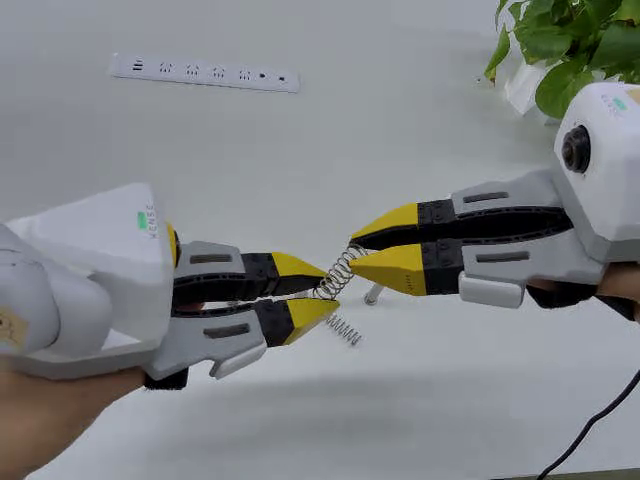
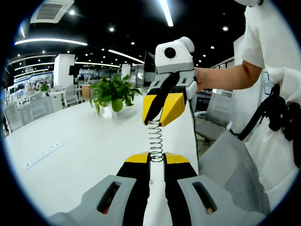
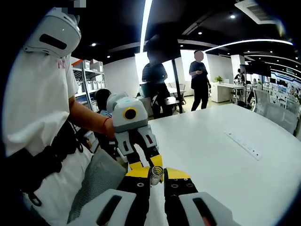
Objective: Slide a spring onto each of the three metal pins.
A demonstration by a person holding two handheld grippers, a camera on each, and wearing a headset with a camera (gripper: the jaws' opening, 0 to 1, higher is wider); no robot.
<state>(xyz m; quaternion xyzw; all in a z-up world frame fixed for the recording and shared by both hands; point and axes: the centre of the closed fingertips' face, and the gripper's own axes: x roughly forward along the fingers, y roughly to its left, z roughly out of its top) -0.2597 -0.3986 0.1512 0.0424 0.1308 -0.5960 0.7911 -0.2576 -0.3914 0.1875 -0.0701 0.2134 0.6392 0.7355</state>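
Yellow tips of the left gripper (image 1: pixel 320 295) at the left of the head view, closed on the lower end of the spring (image 1: pixel 338 272). Held in the air over the white table (image 1: pixel 300 160), slanted up to the right, slightly stretched. Below it, loose on the table, a second spring (image 1: pixel 343 329); near it to the right, apart, one metal pin (image 1: pixel 373 294). Further right, the right gripper (image 1: pixel 355 250), pinched shut on the upper end of the same spring. Could not tell whether a pin already sat inside those coils. Judged as thin steel wire: very light, soft along its length, quick to bend or jump away if squeezed hard. Best gripped gently at the end coils only, with the opening kept free for the pin.
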